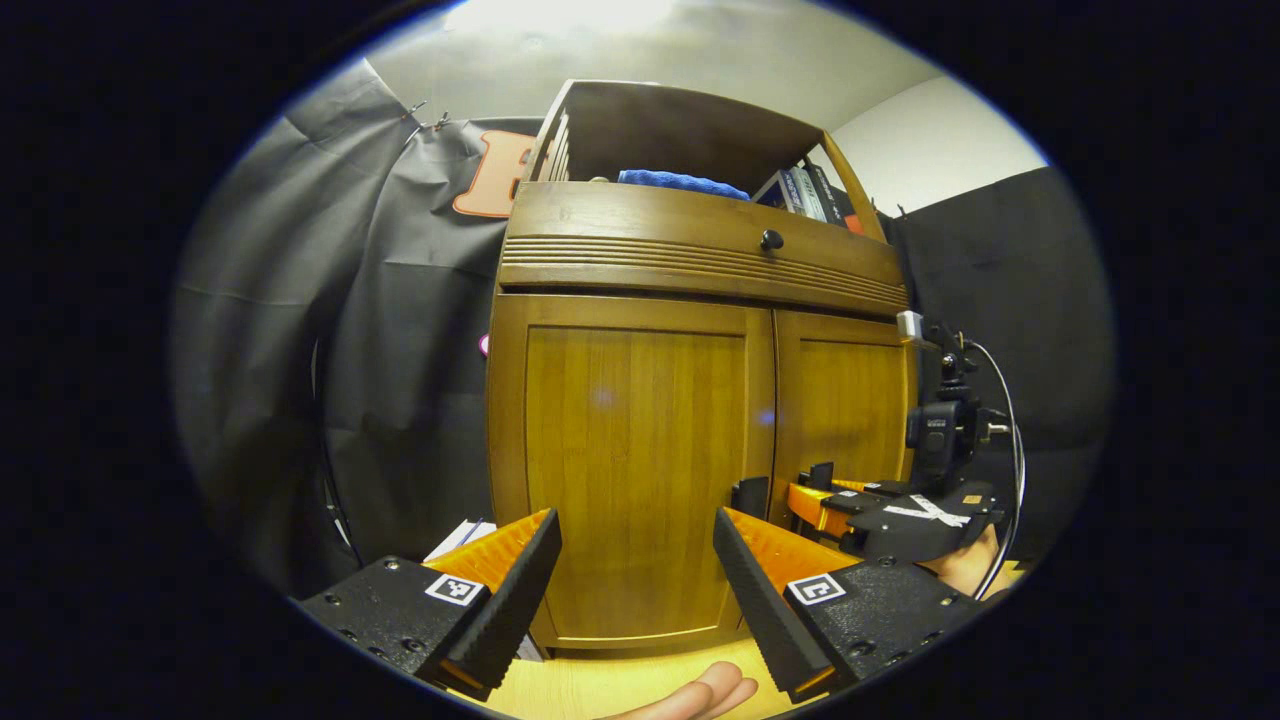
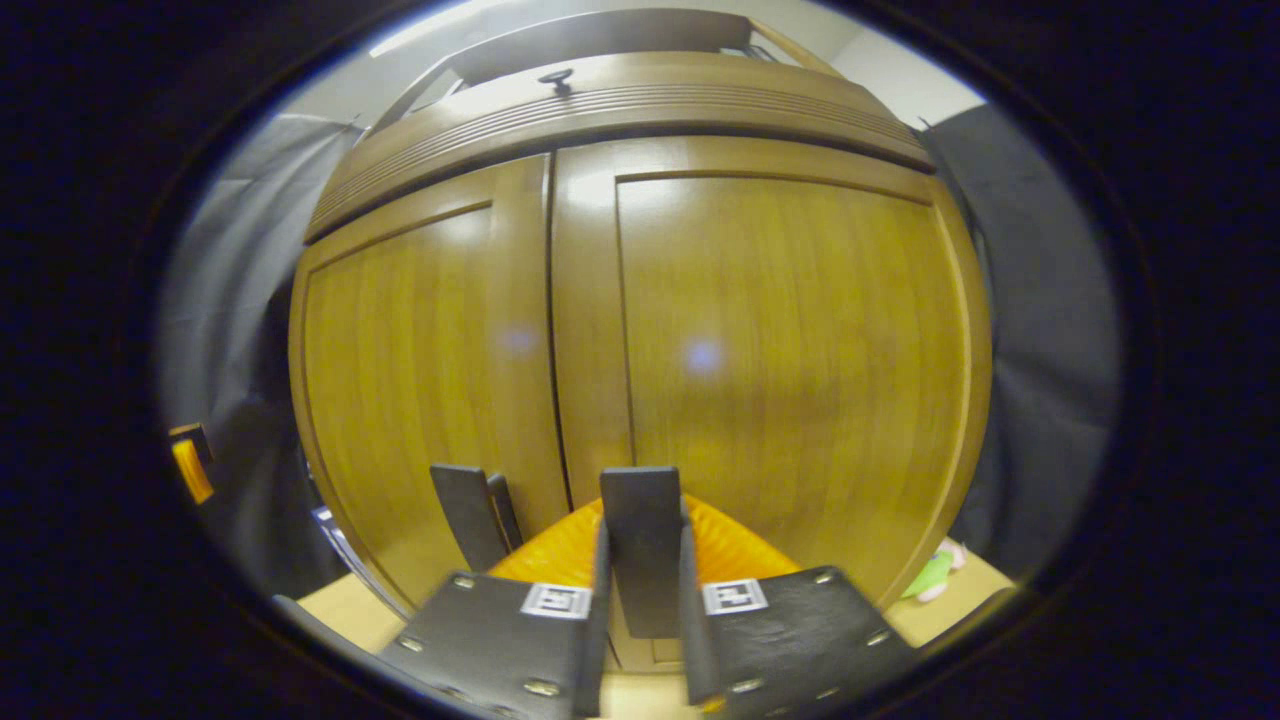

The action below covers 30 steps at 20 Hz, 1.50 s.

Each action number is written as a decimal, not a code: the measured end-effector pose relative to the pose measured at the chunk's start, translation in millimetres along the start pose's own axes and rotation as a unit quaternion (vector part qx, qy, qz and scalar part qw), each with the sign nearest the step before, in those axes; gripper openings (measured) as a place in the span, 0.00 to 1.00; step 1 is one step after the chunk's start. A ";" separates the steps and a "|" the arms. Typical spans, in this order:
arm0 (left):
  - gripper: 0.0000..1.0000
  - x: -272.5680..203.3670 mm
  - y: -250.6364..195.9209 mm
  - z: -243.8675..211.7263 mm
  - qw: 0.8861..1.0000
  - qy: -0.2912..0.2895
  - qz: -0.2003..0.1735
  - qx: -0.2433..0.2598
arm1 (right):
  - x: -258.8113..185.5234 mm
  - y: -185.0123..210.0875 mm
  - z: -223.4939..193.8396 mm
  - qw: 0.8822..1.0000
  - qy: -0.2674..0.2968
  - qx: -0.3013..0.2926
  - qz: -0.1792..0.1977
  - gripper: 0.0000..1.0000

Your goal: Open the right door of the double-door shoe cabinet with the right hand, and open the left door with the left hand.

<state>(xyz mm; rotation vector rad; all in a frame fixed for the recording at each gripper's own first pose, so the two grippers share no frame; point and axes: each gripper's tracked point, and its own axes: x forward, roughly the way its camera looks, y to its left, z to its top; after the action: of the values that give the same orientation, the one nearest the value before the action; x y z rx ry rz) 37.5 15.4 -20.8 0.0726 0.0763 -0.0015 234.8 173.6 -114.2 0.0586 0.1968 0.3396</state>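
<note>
Right door (image 2: pixel 790 350): stiff, hinged wood; right gripper (image 2: pixel 640 560), lower centre, clamps its dark handle (image 2: pixel 645 530).
Left gripper (image 1: pixel 635 580): jaws wide, facing left door (image 1: pixel 630 460).

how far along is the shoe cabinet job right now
Nothing is open yet: the right door and left door both sit closed. In hand: the right gripper is shut on the right door's handle. The left gripper hangs open before the left door.

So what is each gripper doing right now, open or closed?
Left gripper: open, holding nothing.
Right gripper: closed on the right door's handle.
</note>
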 end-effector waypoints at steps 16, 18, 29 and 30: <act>0.92 -7.2 -28.9 0.0 1.000 -0.009 -0.016 0.015 | -94.0 -24.1 -3.4 0.998 0.018 0.037 0.050 0.25; 0.91 -7.0 -32.1 -3.7 1.000 -0.008 -0.018 0.013 | -103.3 -28.4 -3.1 0.998 0.021 0.040 0.050 0.25; 0.92 -9.0 -49.9 -5.6 1.000 -0.004 -0.030 -0.004 | -169.0 -87.7 -0.9 0.999 0.008 0.048 0.019 0.24; 0.92 -10.2 -52.2 -6.4 0.999 -0.004 -0.032 -0.001 | -177.3 -97.3 0.6 0.999 0.006 0.047 0.009 0.29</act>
<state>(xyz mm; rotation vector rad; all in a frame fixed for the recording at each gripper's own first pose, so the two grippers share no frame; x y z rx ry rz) 26.6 -36.2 -30.2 0.0676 0.0702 -0.0654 102.7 22.3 -90.1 0.1514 0.2249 0.3479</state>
